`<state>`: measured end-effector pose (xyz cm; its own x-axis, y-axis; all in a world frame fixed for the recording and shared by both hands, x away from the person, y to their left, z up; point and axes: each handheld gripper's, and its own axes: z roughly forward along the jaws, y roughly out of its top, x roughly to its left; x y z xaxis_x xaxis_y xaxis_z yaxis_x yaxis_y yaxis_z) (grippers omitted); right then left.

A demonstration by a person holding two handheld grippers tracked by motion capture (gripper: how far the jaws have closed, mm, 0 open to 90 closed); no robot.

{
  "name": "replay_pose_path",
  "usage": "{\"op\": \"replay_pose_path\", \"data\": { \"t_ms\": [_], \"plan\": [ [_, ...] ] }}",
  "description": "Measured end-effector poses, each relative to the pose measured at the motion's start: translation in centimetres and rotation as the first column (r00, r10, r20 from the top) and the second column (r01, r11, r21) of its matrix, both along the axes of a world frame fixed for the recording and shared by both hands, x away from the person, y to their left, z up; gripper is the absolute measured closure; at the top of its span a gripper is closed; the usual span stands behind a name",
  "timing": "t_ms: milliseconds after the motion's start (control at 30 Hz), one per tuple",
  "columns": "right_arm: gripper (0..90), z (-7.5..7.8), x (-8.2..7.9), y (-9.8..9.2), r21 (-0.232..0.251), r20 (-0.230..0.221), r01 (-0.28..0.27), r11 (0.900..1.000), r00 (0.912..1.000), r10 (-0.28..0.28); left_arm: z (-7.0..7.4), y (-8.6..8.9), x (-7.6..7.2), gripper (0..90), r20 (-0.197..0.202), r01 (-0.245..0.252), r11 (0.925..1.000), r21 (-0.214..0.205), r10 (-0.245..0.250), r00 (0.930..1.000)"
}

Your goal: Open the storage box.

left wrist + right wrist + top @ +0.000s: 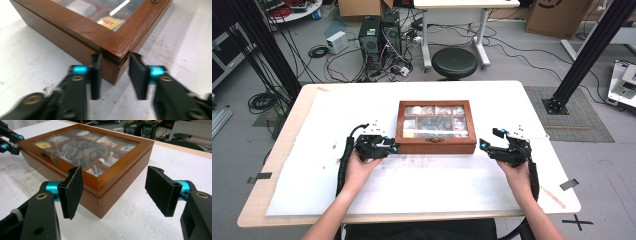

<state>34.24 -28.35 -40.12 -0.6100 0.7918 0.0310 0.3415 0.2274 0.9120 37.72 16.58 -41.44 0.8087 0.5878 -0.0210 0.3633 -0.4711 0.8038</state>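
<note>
Wooden box (436,128) is set mid-table (512,100); its near left corner is clamped by the left gripper (114,72), while the right gripper (117,192) is held wide apart around the near right corner.

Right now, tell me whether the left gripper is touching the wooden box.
Touching. In the left gripper view the left gripper has its two pads pressed against both sides of the near corner of the wooden box.
</note>
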Motion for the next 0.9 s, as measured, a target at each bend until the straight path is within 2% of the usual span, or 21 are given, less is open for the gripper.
{"op": "replay_pose_path", "data": {
  "t_ms": [233,533,600,667,900],
  "plan": [
    [31.5,0.0,-0.1,0.0,0.002,0.004,0.003,1.0,1.0,-0.003,0.1,0.0,0.0,66.7,0.005,-0.001,1.0,0.004,0.001,1.0],
    [31.6,0.1,-0.1,-0.2,0.004,0.018,0.01,0.9999,0.9998,-0.011,0.4,-0.2,-0.3,64.2,0.021,-0.027,0.9996,-0.006,0.027,0.9994],
    [31.6,0.1,-0.2,-0.1,0.01,0.014,0.012,0.9999,0.9998,-0.012,0.5,-0.2,-0.3,63.9,0.032,-0.032,0.9995,-0.009,0.032,0.999],
    [31.6,0.1,-0.2,-0.2,0.01,0.014,0.014,0.9999,0.9998,-0.014,0.8,-0.3,-0.5,58.5,0.063,-0.057,0.9984,-0.003,0.057,0.9964],
    [31.8,0.2,-0.3,-0.3,0.014,0.028,0.017,0.9998,0.9994,-0.017,1.3,-0.3,-0.8,58.5,0.098,-0.073,0.9971,-0.022,0.075,0.9924]
  ]
}}
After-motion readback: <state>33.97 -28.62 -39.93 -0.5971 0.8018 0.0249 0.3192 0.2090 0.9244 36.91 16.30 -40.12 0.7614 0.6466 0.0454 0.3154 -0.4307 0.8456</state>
